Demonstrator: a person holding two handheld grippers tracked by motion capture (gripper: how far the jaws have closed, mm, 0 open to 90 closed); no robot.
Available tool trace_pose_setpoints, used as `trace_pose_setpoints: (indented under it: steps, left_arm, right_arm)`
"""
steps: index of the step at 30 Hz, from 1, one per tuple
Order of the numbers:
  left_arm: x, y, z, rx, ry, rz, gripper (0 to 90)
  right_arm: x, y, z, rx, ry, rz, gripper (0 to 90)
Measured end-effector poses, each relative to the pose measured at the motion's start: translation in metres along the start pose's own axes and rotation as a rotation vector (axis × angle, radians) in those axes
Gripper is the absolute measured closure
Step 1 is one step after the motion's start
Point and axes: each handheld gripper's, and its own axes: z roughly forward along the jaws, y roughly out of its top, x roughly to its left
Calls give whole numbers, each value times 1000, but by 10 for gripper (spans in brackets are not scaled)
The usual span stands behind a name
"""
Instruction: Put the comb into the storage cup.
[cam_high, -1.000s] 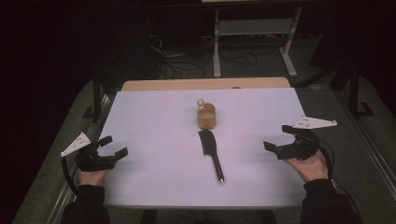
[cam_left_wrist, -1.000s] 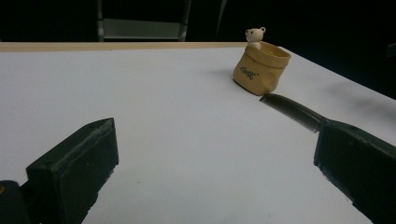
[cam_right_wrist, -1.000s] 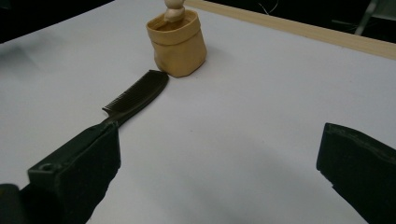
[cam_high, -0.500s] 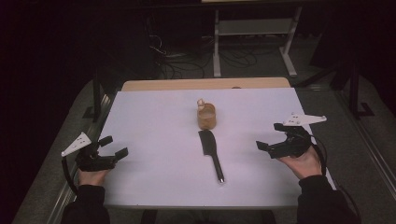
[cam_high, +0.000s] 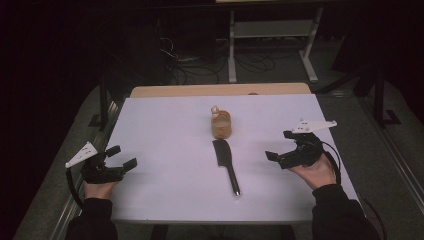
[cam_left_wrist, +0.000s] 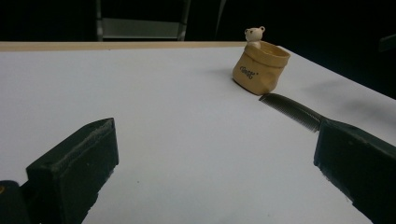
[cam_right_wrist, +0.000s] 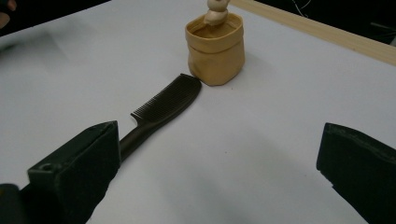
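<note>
While nothing is yet gripped, the work is judged to be at the approach step. In the high view the black comb (cam_high: 226, 162) is seen lying flat at the centre of the white tabletop (cam_high: 165, 125), its toothed end touching or just short of the small tan pouch (cam_high: 221, 124) with a bear figure above it. The right tongs (cam_high: 280, 150) are held at the right of the frame, jaws spread, pointed toward the comb; in the right gripper view the comb handle is seen just beyond the left jaw. The left tongs (cam_high: 122, 157) are kept at the lower left, also spread and resting empty. For the next move, the right tongs would probably need to be lowered astride the handle and pressed together.
</note>
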Motion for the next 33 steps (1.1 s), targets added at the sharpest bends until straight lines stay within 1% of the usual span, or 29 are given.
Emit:
trace_pose_setpoints:
  steps: [11, 14, 18, 33]
  left_arm:
    - [0, 0, 0, -1, 0, 1, 0]
    - [0, 0, 0, -4, 1, 3, 0]
    - [0, 0, 0, -3, 2, 4, 0]
    - [0, 0, 0, -3, 0, 5, 0]
  right_arm:
    - [10, 9, 13, 20, 32, -33, 0]
    - [13, 10, 16, 27, 40, -37, 0]
    - [16, 11, 21, 21, 56, -36, 0]
    - [30, 16, 40, 63, 96, -72, 0]
